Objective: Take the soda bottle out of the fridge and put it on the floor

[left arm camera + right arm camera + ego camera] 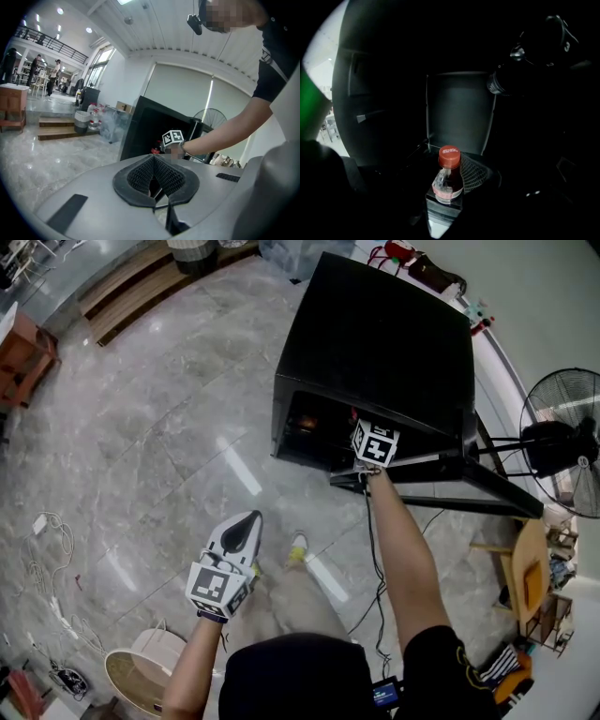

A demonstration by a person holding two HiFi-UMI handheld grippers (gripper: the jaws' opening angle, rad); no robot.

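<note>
Large open hall: marble floor [169, 427], mezzanine railing [47, 44].

Illegibly small white lettering on the red cap [449, 157] of the soda bottle [447, 183]; no other text.

Floor [169, 456]: grey, glossy marble-look tiles under the left claw [251, 519], streaked with glare.
Wooden steps [141, 282]: far ahead of the claw, to its left.
Pedestal fan [562, 442]: well off to its right.
Round pale basket [161, 649]: behind it, slightly left.
Wall [133, 77]: white, ahead.
Ceiling lights [89, 30]: lit, high above.
</note>
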